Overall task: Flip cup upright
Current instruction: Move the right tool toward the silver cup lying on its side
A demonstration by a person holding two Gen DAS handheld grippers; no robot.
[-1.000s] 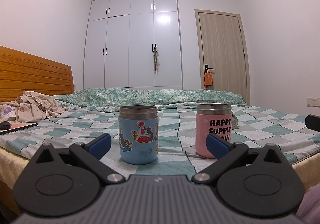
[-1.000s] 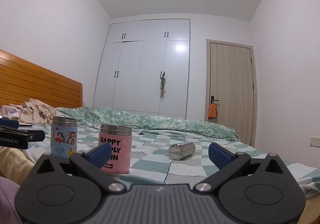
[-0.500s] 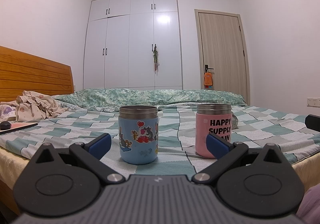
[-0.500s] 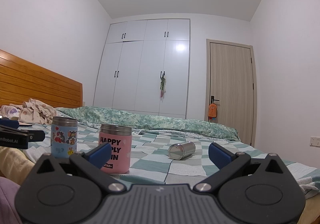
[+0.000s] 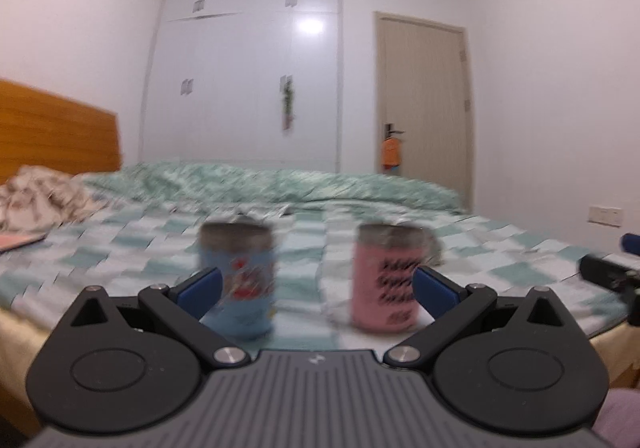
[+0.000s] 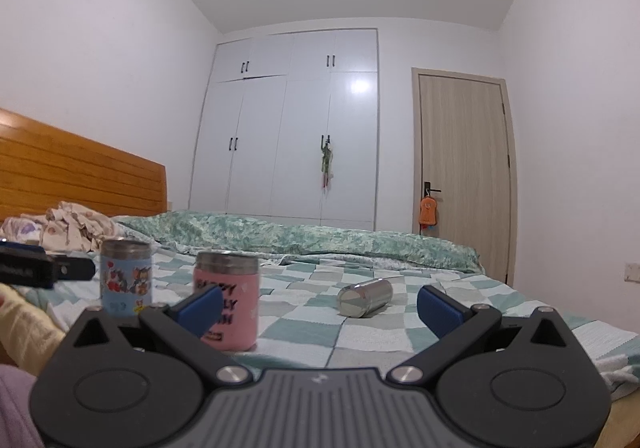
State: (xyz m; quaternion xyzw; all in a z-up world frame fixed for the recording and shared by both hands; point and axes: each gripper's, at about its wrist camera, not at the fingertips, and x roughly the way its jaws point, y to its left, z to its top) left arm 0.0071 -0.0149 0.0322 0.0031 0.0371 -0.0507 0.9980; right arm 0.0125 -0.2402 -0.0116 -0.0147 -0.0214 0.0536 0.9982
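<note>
A small steel cup (image 6: 365,296) lies on its side on the checked bedspread, its flat end toward me, beyond my right gripper (image 6: 318,308). That gripper is open and empty, short of the cup. A blue cartoon cup (image 5: 238,280) (image 6: 125,276) and a pink lettered cup (image 5: 386,276) (image 6: 226,302) stand upright near the bed's front edge. My left gripper (image 5: 316,290) is open and empty, just in front of the two upright cups. In the left wrist view the steel cup is only a grey blur (image 5: 434,246) behind the pink cup.
The bed (image 6: 400,332) has a rumpled green quilt (image 6: 320,238) along its far side and crumpled clothes (image 6: 70,226) by the wooden headboard (image 6: 80,175). A white wardrobe (image 6: 292,127) and a door (image 6: 464,167) are behind.
The left wrist view has gone blurred and shifted: my left gripper has risen and the cups sit lower in view. The right gripper has barely moved. Both stay open.
</note>
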